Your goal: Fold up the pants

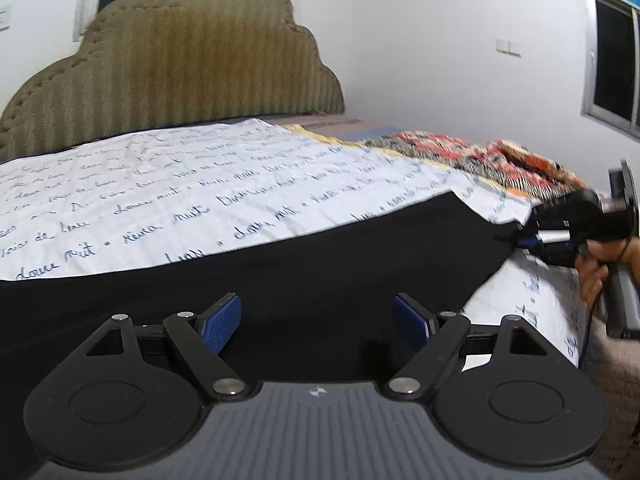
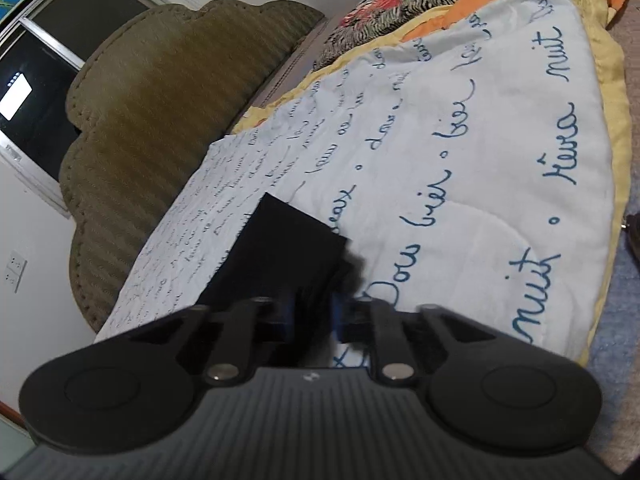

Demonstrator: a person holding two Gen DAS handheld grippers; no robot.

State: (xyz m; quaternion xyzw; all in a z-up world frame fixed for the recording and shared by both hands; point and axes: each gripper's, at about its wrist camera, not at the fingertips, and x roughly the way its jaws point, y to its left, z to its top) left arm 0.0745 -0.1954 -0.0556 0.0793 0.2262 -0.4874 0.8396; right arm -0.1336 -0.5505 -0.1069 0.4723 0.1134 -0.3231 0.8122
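Observation:
The black pants (image 1: 280, 280) lie stretched across a white quilt with blue script (image 1: 160, 184) on a bed. My left gripper (image 1: 318, 320) hovers just over the dark cloth, open, with nothing pressed between its blue pads (image 1: 220, 324). At the far right of the left wrist view a person's hand (image 1: 596, 276) holds my right gripper (image 1: 524, 238) at the pants' end by the bed's edge. In the right wrist view that right gripper (image 2: 314, 312) is shut on the edge of the pants (image 2: 280, 248), black cloth pinched between its blue pads (image 2: 286, 312).
An olive, cloud-shaped headboard (image 1: 180, 64) stands at the far end of the bed. A crumpled floral and zebra-print blanket (image 1: 480, 156) lies on the far side of the quilt (image 2: 460, 160). A dark window (image 1: 612, 64) is in the white wall at the right.

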